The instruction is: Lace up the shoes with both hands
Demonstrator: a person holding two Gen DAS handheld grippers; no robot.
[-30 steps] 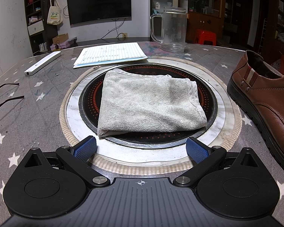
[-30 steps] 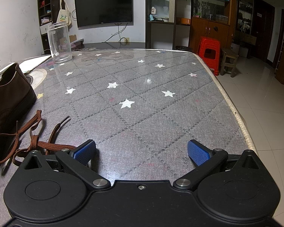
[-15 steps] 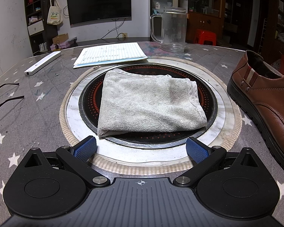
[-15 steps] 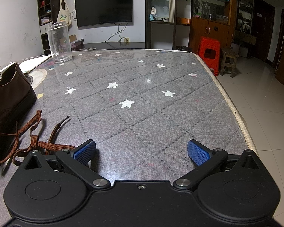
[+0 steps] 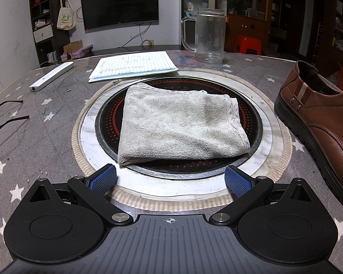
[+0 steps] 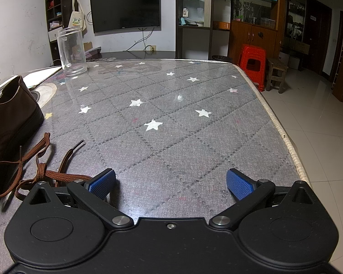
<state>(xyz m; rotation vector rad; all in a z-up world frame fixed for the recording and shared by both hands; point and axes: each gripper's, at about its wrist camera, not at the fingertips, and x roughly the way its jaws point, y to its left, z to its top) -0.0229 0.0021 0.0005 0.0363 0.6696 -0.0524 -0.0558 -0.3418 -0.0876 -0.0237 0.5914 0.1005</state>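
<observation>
The right gripper (image 6: 171, 183) sits low over a grey quilted table (image 6: 183, 137) printed with white stars, its blue-padded fingers (image 6: 239, 183) spread wide with nothing between them. Just left of the left finger, a brown shoelace (image 6: 41, 171) lies in loose loops on the cloth, one dark tip (image 6: 81, 141) pointing ahead. Farther left, a brown shoe (image 6: 9, 114) rests at the frame's edge. A clear glass mug (image 6: 71, 51) stands well ahead and to the left. Beyond the table's right edge stand a red plastic stool (image 6: 251, 61) and a small wooden stool (image 6: 275, 73).
</observation>
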